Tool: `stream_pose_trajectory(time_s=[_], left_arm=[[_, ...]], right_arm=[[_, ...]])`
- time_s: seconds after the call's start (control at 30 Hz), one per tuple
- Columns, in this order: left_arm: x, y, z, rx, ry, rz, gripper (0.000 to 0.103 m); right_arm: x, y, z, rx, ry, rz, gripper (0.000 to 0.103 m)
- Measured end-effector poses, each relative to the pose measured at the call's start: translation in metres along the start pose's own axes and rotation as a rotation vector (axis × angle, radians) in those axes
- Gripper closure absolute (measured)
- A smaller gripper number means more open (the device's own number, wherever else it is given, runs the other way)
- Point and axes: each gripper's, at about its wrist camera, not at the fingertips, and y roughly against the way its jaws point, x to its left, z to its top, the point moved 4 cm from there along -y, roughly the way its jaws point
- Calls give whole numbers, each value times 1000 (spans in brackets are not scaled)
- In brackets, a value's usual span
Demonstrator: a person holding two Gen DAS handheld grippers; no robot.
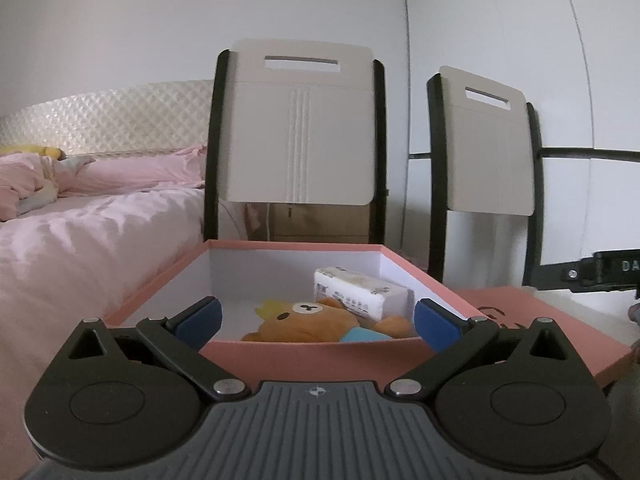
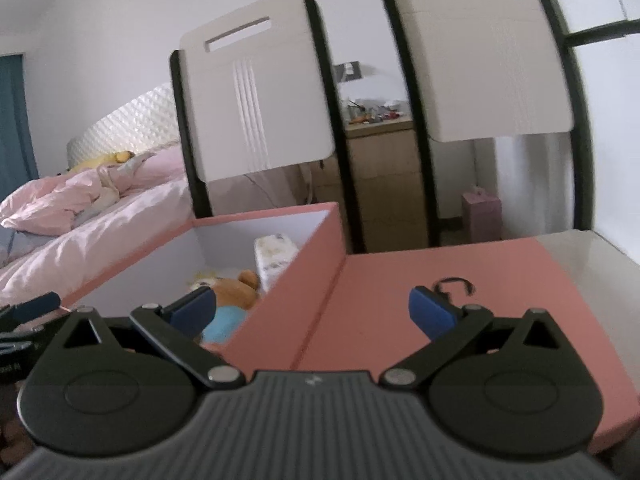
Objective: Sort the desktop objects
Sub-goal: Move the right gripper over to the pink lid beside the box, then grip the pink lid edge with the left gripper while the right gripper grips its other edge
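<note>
Both sets of tongs are spread wide with nothing between them. The left tongs point(image 1: 318, 322) hang right at the near wall of the pink box point(image 1: 312, 354), looking straight in. Inside lies a brown teddy bear point(image 1: 316, 320) on its side, in a light blue top, in the near part of the box, just past the blue pads. A white tissue pack point(image 1: 362, 292) sits behind it toward the right wall, touching or nearly touching the bear.

The right tongs point(image 2: 314, 308) straddle the box's right wall: the left pad is over the bear point(image 2: 232, 292), the right pad over the pink lid point(image 2: 440, 288), which lies flat on the bench point(image 2: 592, 252) just right of the box. Two chairs point(image 1: 298, 128) stand on the far side, with a pink bed point(image 1: 80, 232) off to the left.
</note>
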Motion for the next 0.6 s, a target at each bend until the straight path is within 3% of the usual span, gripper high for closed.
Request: stream_pose_trajectory(time_s=[0.3,0.47,0.6], left_arm=[[-45,2,-18,30,-60,-133,0],[-79,-1,-40,87,-73,-250,0],[-99,-9,-60,133,-94,-303,0]], right_arm=[[-80,24,-14,130,-94,-112,0],[-127,23,-27,147,-75,-172,0],[-154,21,-42,160,-78,-172,0]])
